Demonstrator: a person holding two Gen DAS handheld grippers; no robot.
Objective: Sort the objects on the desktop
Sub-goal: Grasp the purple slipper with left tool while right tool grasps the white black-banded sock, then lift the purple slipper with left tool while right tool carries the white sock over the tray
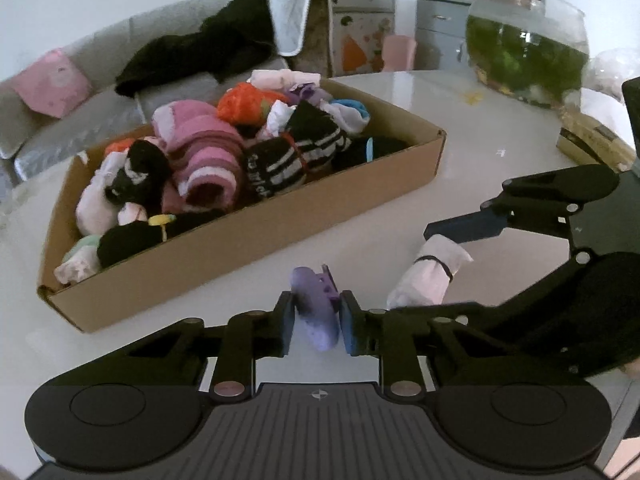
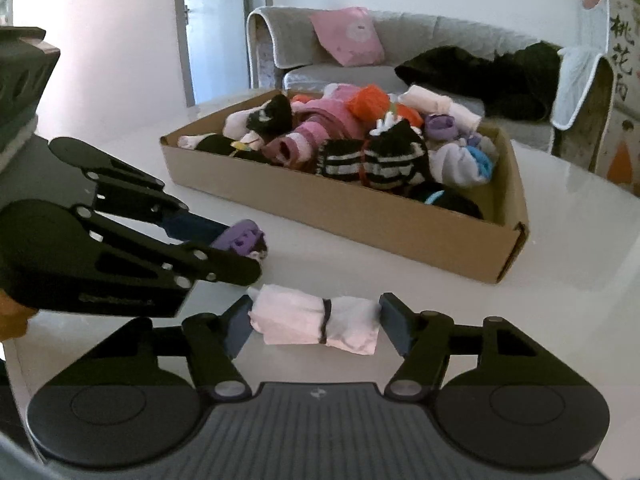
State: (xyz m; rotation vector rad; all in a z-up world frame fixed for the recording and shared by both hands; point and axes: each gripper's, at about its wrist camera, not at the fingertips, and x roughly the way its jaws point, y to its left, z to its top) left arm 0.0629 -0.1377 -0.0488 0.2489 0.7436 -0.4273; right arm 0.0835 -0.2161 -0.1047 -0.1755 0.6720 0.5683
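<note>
Purple sock roll (image 1: pixel 316 312) sits pinched between the jaws of the left gripper (image 1: pixel 316 322), low over the white worktop (image 1: pixel 460 128) and just in front of the cardboard box (image 1: pixel 248 248). The jaws are pressed in on its sides, and the roll bulges above and below the pads, which indicates a soft, compressible item. It is judged light, not fragile, and unlikely to slip, since knit fabric grips rubber well. Hold it across the thickest part of the roll, as it is held now; a grip near the end risks unrolling it.

Pale pink sock bundle (image 2: pixel 316 326) lies on the worktop between the jaws of the right gripper (image 2: pixel 316 326). A dark elastic band (image 2: pixel 326 320) cinches it near the middle. The jaws are partly closed around it: the left pad (image 2: pixel 240 326) touches one end, while the right pad (image 2: pixel 394 326) appears just clear of the other. The grip therefore runs along the length of the bundle, and the loose ends will probably crumple before the hold firms up. A hold across the banded waist is likely the more secure one.

The box is already heaped with rolled socks (image 2: pixel 348 148), so each item probably needs to be released over a lower spot on the pile.
</note>
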